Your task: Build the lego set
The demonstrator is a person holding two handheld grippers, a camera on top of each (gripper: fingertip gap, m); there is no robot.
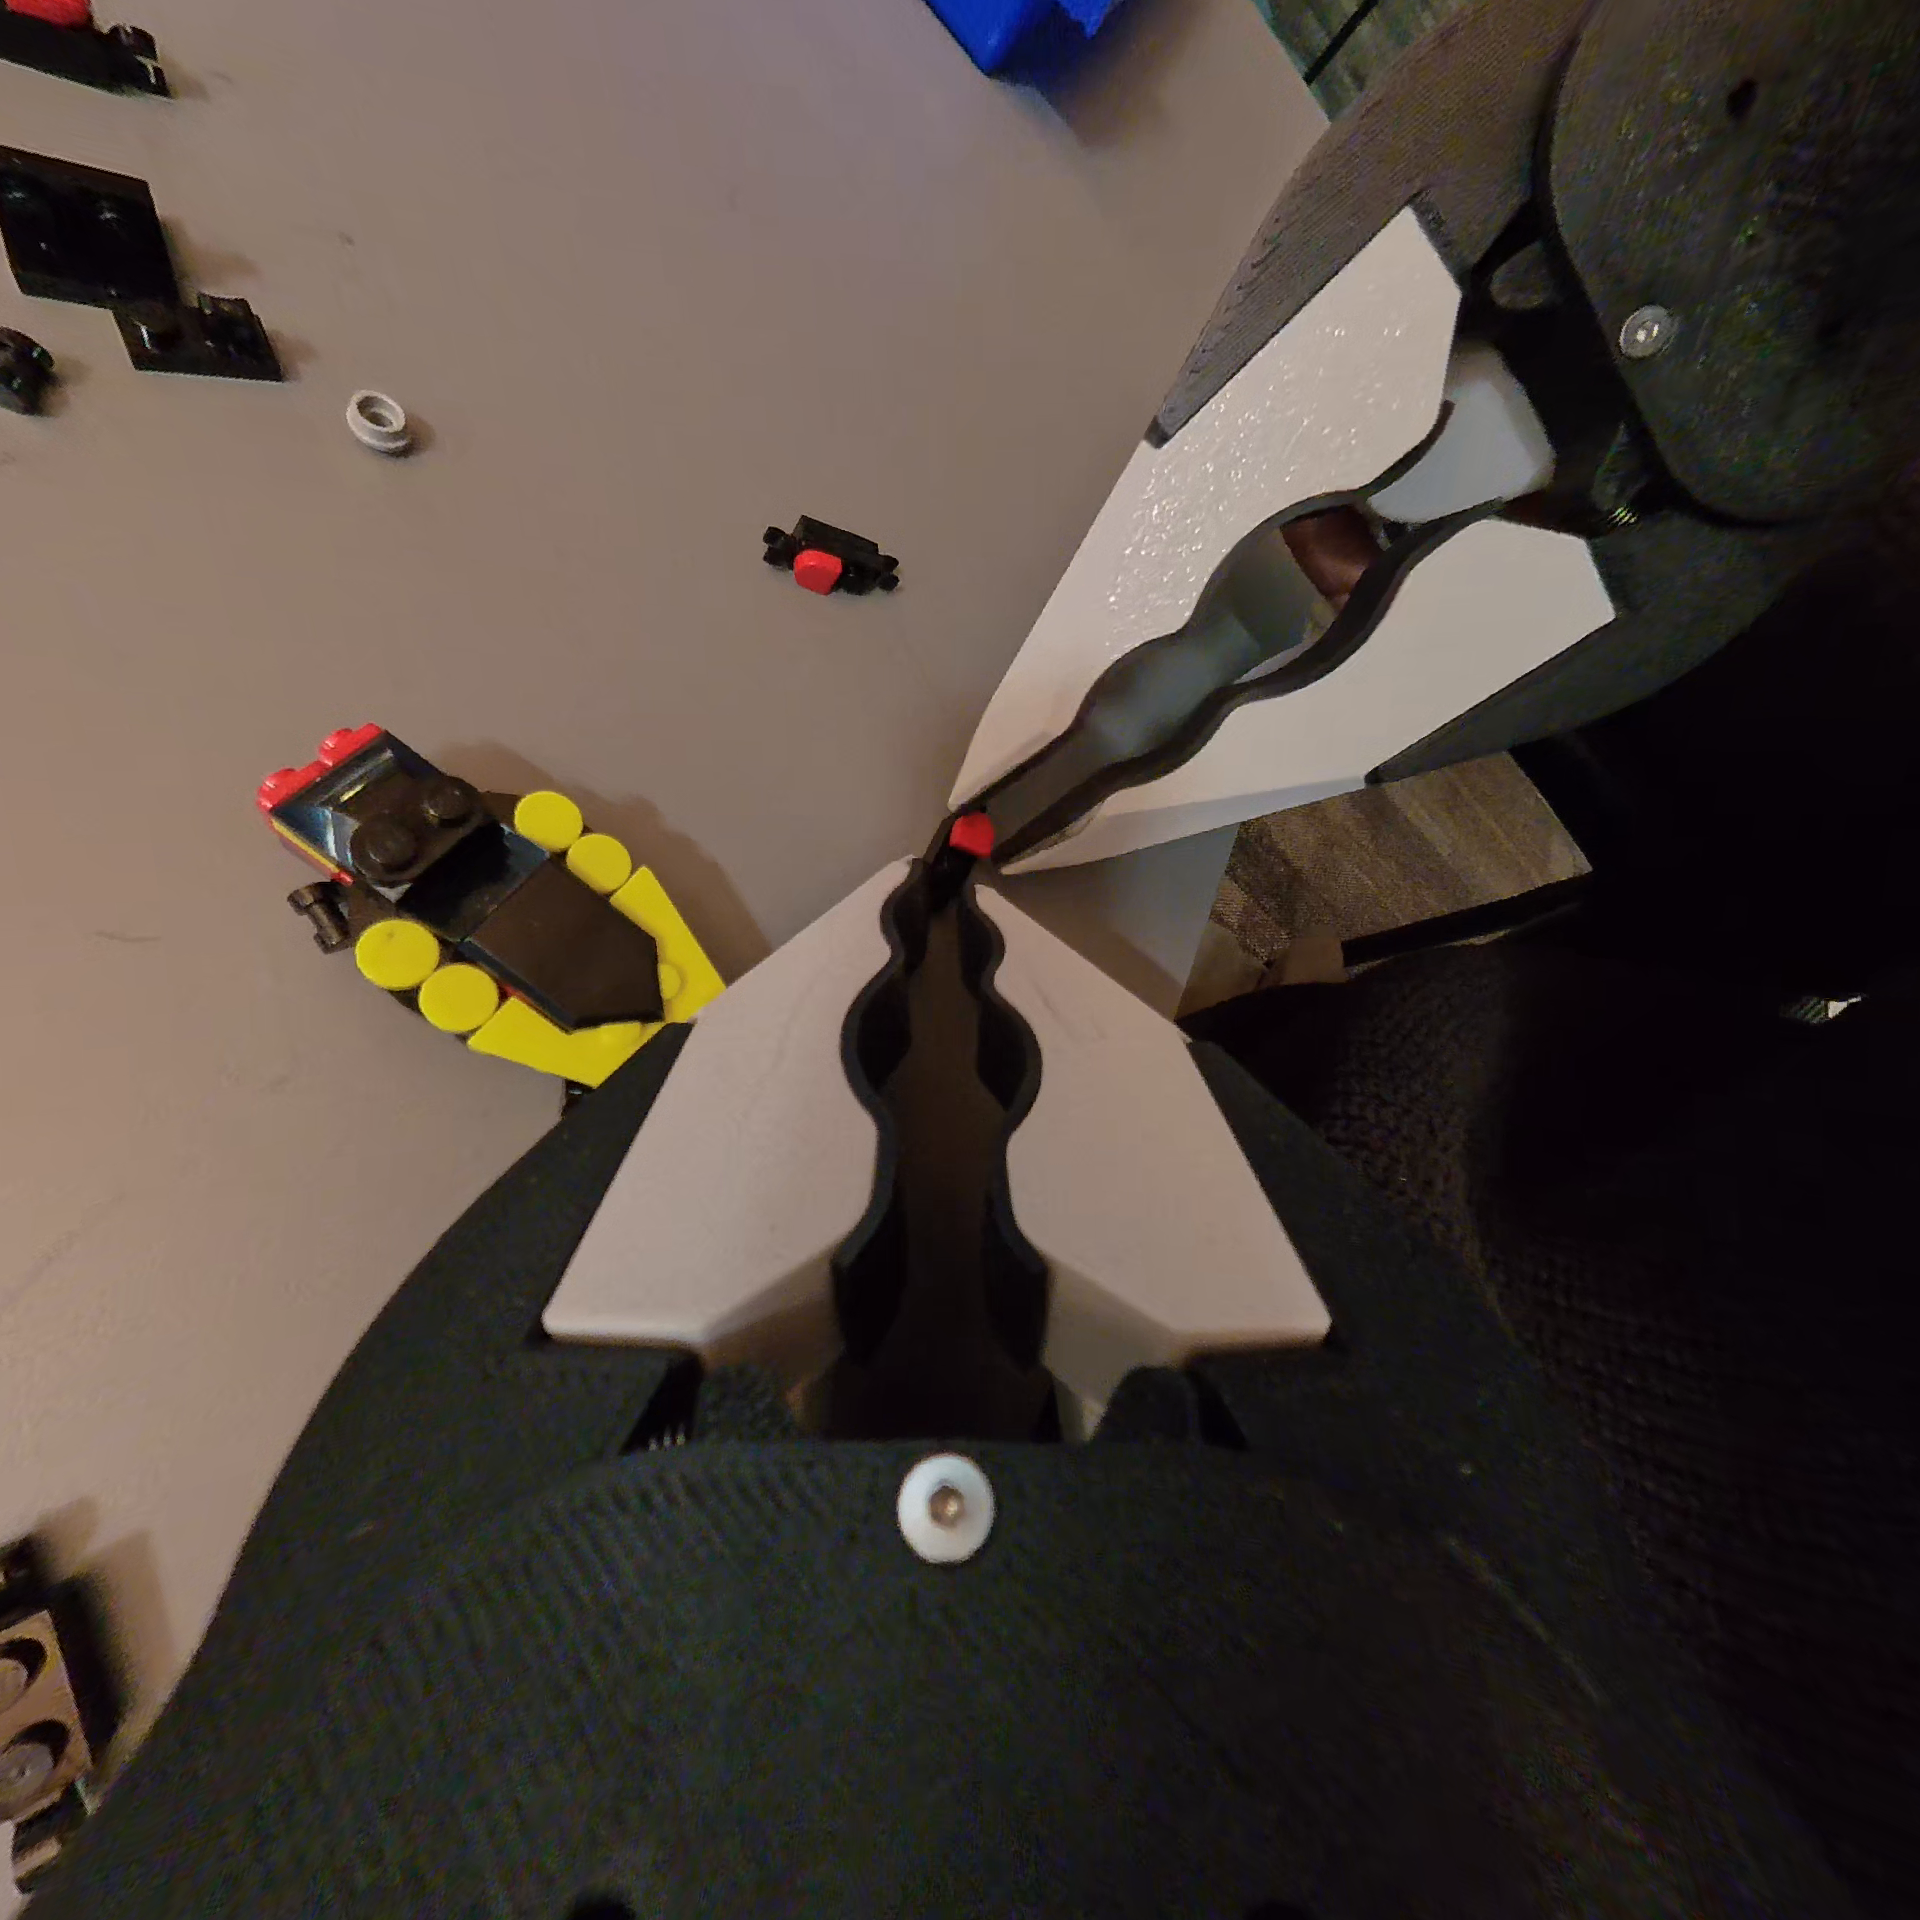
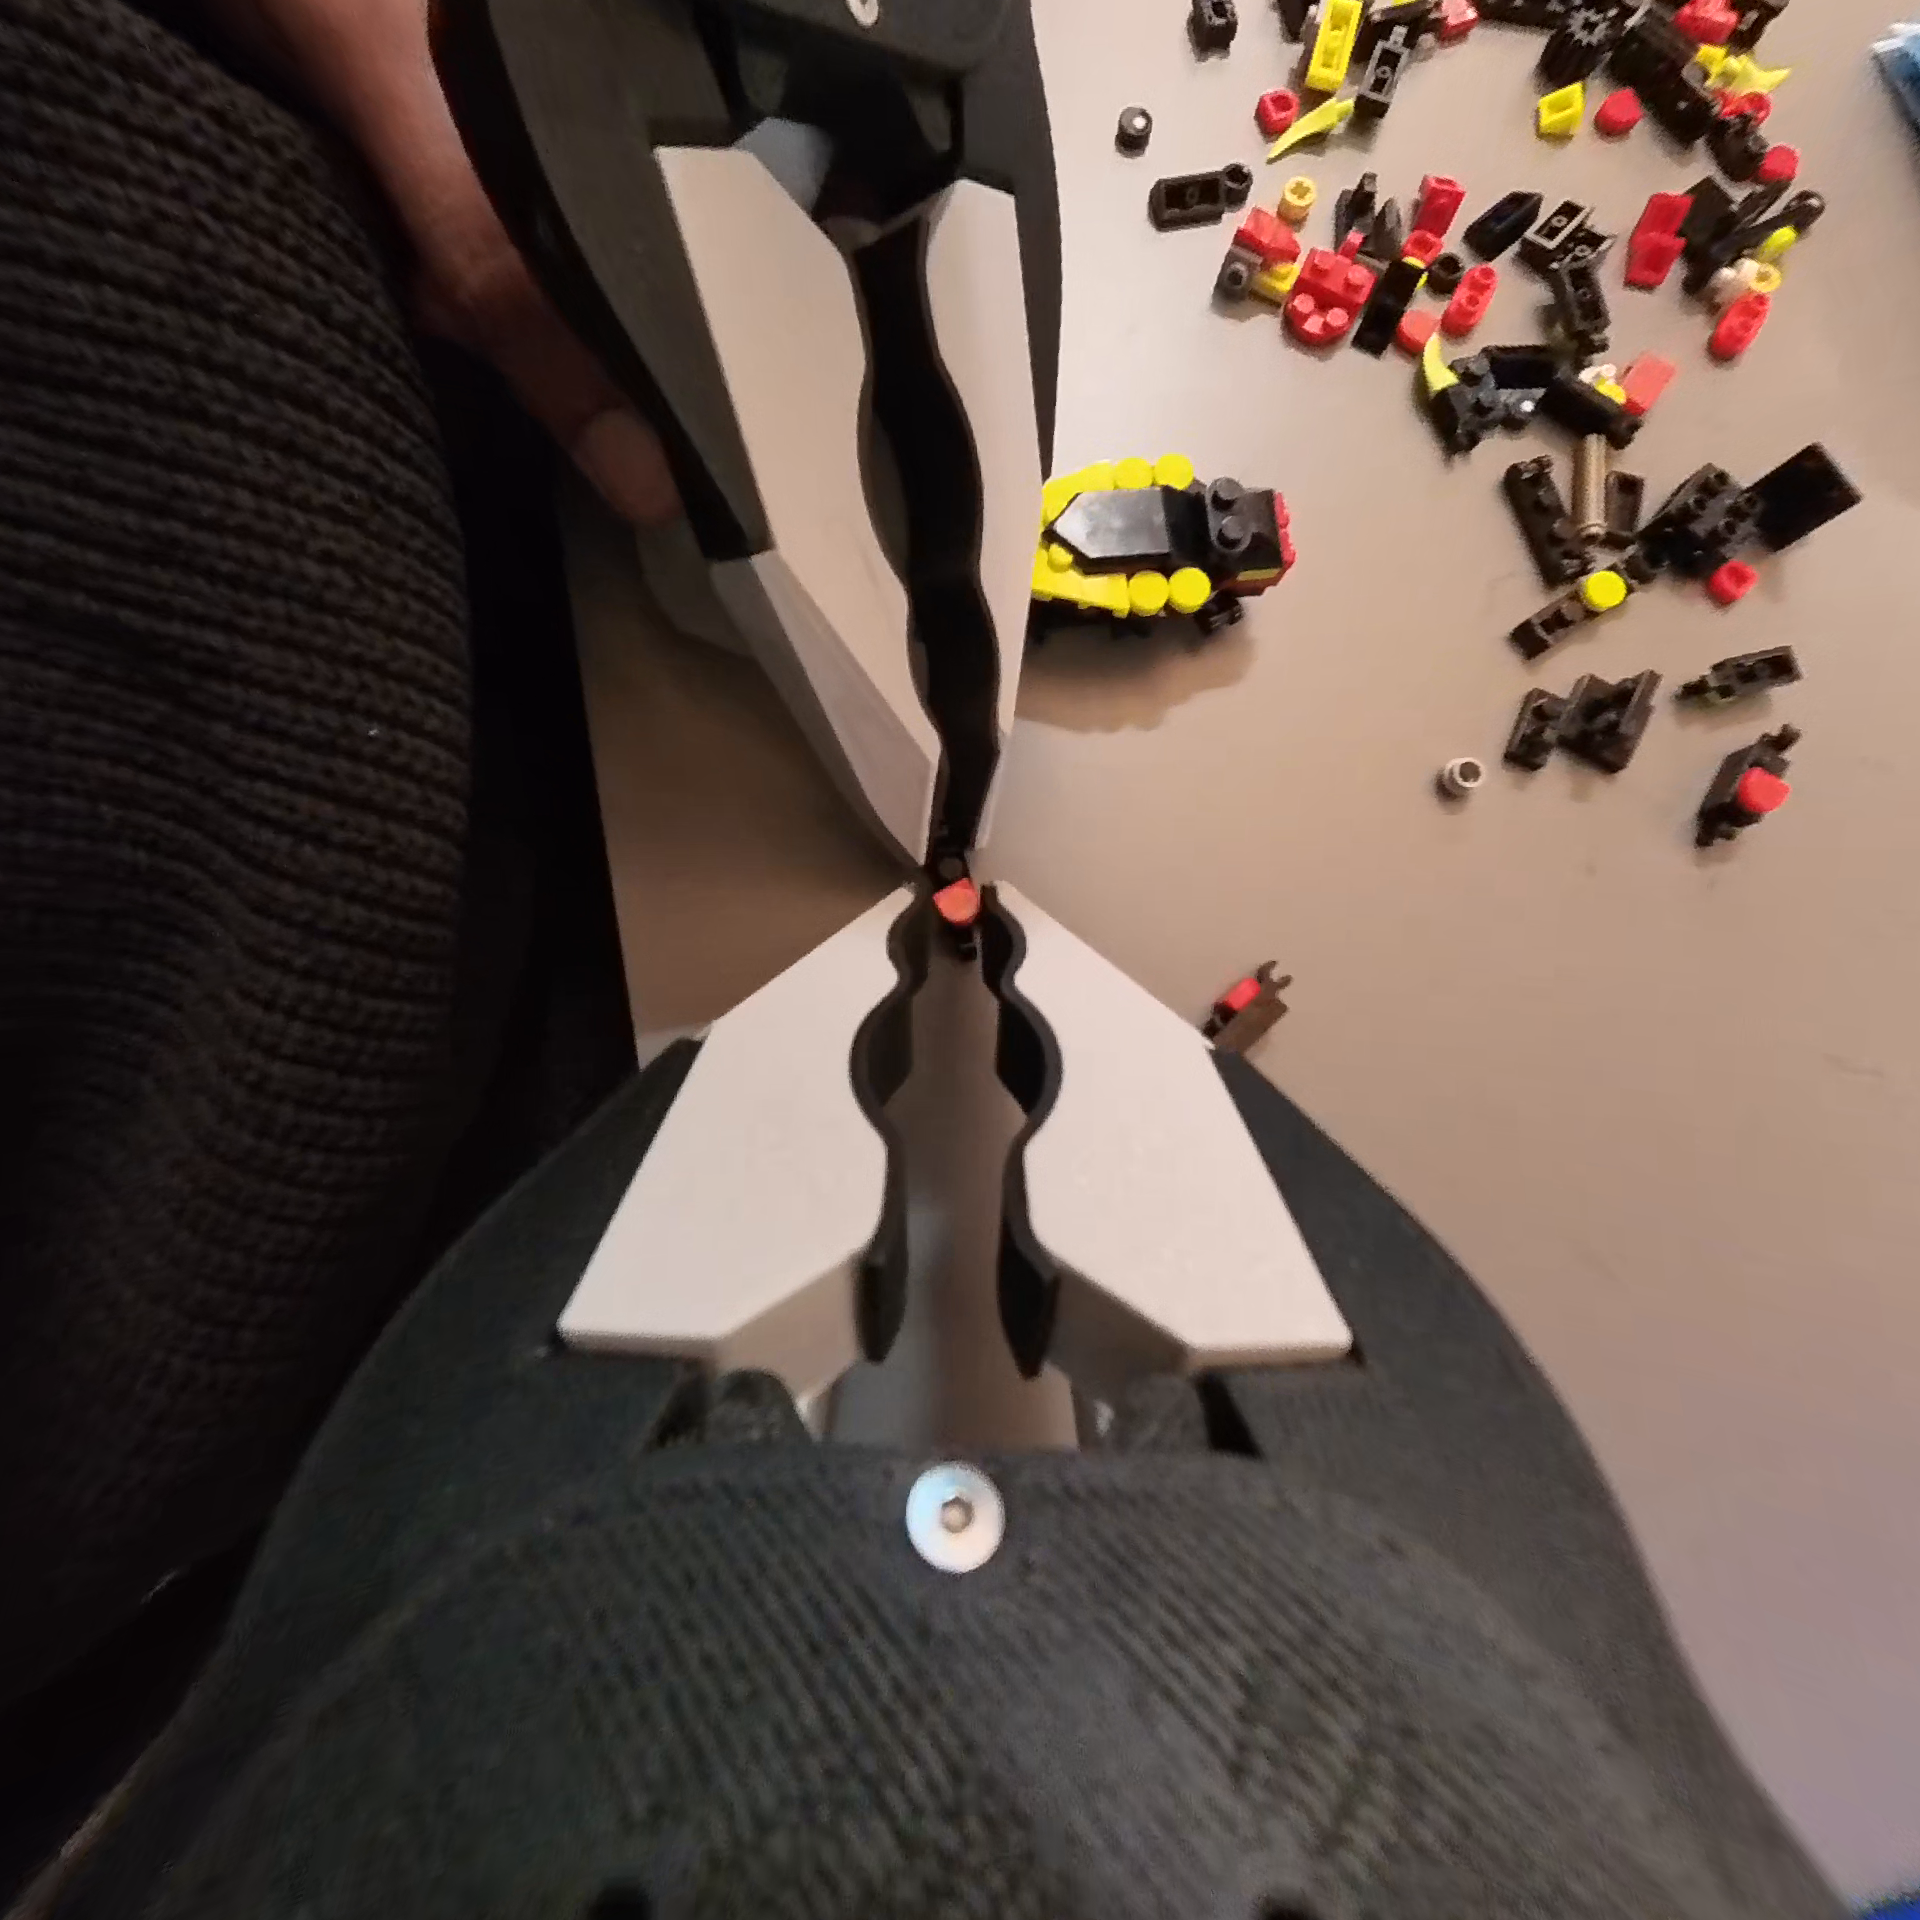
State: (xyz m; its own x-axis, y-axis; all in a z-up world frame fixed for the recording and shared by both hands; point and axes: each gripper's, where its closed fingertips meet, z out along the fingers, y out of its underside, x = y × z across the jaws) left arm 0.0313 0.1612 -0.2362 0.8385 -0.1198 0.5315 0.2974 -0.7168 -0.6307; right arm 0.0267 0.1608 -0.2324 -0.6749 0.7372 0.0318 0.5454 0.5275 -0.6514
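The two hand-held grippers meet tip to tip above the near edge of the desk (image 1: 623,260), sharing one tiny toy-brick piece: a black part with a red cap (image 1: 971,834), also seen from the other side (image 2: 956,902). The left hand-held gripper (image 1: 940,873) has its fingers pressed nearly together, pinching the black end of the piece. The right hand-held gripper (image 2: 954,914) is closed on the same piece at the red-capped end, its fingers a narrow slit apart; whether both pads press firmly on it cannot be told. In the left wrist view the right gripper enters from the upper right; in the right wrist view the left gripper comes down from above, with a person's fingers (image 2: 582,416) on its body and a dark knitted sleeve (image 2: 208,727) beside it. Near the tips, on the desk, lies a small brick model with a black pointed top and yellow round tiles (image 1: 499,904), red studs at its far end. Farther off lie a black clip piece with a red cap (image 1: 829,561), a small grey round stud (image 1: 379,421), several black plates (image 1: 83,229), and in the right wrist view a broad scatter of red, black and yellow bricks (image 2: 1507,260). A blue bin (image 1: 1018,26) shows at the desk's far edge.
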